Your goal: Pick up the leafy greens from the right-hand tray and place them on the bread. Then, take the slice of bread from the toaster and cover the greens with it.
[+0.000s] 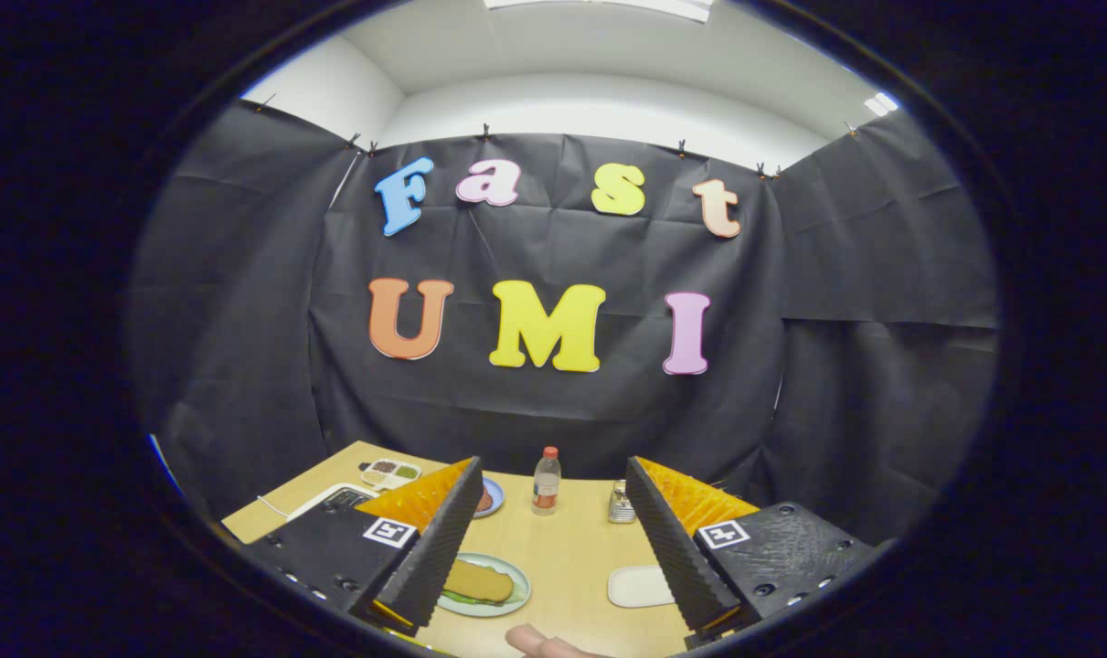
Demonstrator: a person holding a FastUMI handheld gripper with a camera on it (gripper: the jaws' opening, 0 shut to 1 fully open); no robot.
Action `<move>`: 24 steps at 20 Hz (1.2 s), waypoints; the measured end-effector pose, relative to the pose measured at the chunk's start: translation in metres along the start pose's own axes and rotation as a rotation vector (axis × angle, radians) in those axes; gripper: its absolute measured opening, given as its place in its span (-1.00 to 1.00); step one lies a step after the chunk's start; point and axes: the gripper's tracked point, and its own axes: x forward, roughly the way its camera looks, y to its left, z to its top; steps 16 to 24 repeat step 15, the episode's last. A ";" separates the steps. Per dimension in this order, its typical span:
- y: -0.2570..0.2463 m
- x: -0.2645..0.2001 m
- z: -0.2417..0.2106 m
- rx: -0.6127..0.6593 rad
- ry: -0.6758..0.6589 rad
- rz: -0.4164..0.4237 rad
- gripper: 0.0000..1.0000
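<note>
Nearest the tool, between and just below the fingers, a fingertip of a hand (544, 643) at the table's (571, 557) edge; cannot tell what for. Gripper (556, 610) wide open, gripping nothing, held high and tilted up over the table, likely pulled back clear of the finished stack.

Just ahead, beside the left finger: a plate (515, 594) with a slice of bread (478, 581) on top and leafy greens (466, 599) peeking out underneath at the near rim. Greens covered, so both steps judged done; sandwich left flat on the plate.

Close to the right finger: a pale tray (638, 586), nothing on it, fitting the greens lifted from there.

Further out, beyond the fingers: a small bottle (546, 481) upright mid-table, a shiny metal thing (621, 502) near the right finger, a small blue plate (492, 498) partly hidden behind the left finger.

Farthest left: a white toaster (338, 498), slots too small to judge, and a divided dish (390, 472) of small portions behind it, parked out of the working area.
</note>
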 end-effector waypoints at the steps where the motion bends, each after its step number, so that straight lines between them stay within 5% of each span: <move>1: 0.000 0.000 -0.001 -0.001 0.000 0.012 0.92; 12: -0.008 -0.004 -0.027 0.032 0.041 0.103 0.92; 24: -0.014 -0.002 -0.033 0.036 0.054 0.110 0.92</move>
